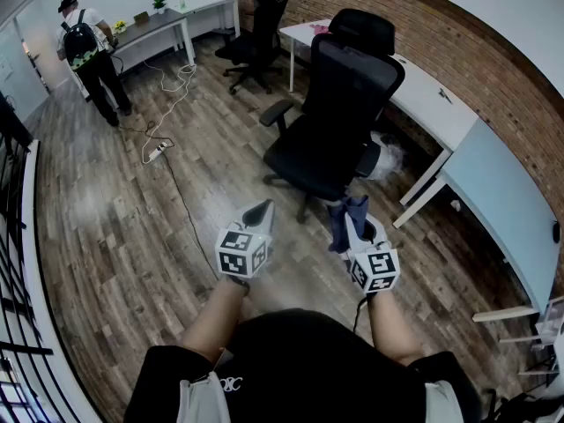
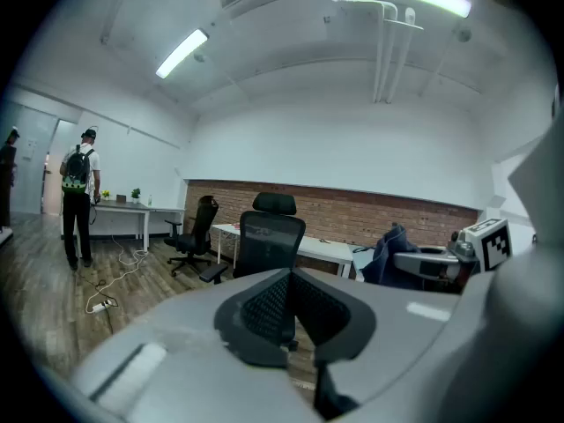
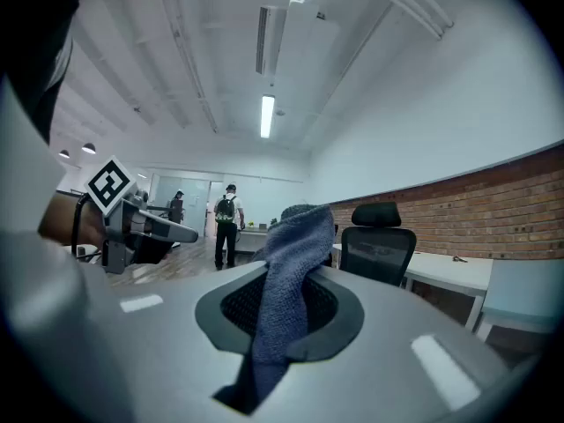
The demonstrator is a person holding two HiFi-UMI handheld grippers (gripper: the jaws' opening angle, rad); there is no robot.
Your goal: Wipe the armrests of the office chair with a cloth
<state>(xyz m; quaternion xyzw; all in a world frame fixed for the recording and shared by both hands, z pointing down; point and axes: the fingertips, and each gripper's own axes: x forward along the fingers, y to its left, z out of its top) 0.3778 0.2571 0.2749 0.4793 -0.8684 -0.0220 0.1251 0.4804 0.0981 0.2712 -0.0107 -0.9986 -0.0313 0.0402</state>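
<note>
Right tool (image 1: pixel 352 232) is clenched on a blue-grey cloth (image 1: pixel 345 217). Its own view shows the fabric pinched between the jaws, one end standing up past the tips and the other trailing down below them. Left tool (image 1: pixel 258 214) is closed on nothing, its pads meeting, and is held just beside the right one. Both point at the black office chair (image 1: pixel 339 113), which stands on the wooden floor (image 1: pixel 132 227) near a white bench (image 1: pixel 432 95), apart from the tools. One armrest (image 1: pixel 277 110) juts out in plain sight toward the left of the head view; the other is partly hidden behind the seat. A person (image 1: pixel 88 51) stands far off across the room.

The cloth looks light, soft and limp. It will probably fold or slide off a surface unless a thick bunch is gripped, with a wad left beyond the tips to press with, and the present hold seems fit for that. The chair likely swivels and rolls, so wiping pressure could turn it. The free tool might steady the backrest or the arm's post.
</note>
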